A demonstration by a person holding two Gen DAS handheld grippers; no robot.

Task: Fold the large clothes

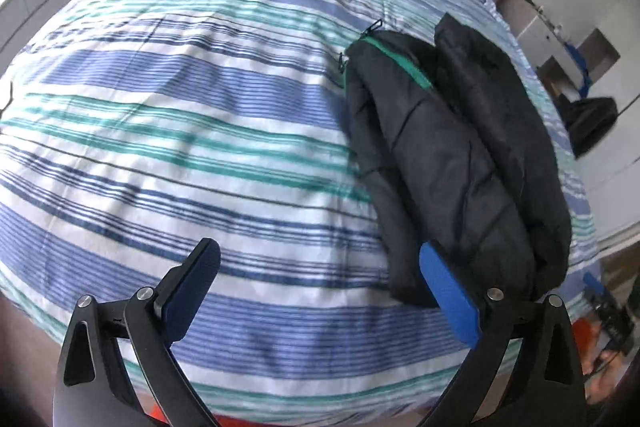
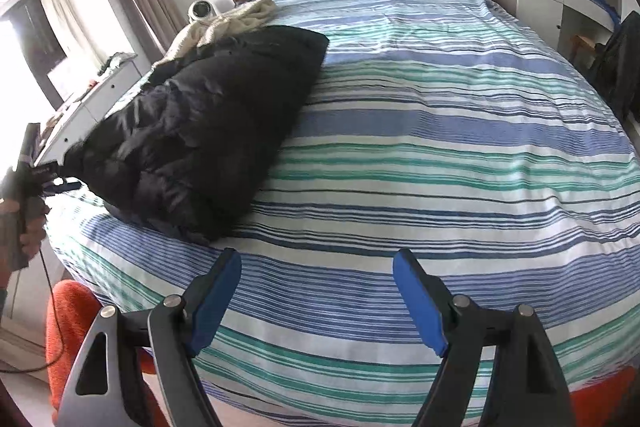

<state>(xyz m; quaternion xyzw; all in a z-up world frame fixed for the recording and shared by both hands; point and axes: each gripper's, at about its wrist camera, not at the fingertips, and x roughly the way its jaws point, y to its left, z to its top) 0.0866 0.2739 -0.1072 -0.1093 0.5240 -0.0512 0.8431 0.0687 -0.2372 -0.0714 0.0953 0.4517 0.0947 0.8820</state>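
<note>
Where right view hides it, jacket (image 1: 452, 155) shows green zip (image 1: 400, 61)

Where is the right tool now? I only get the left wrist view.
Observer: The right tool is open over bare striped bedspread, with nothing between its fingers.
Operator: Is the jacket near it?
Observer: The black jacket lies off to its left in that view, clear of the tool.
Operator: And the left one?
Observer: A hand holds the left tool beside the jacket's near corner; I cannot tell whether they touch.
</note>
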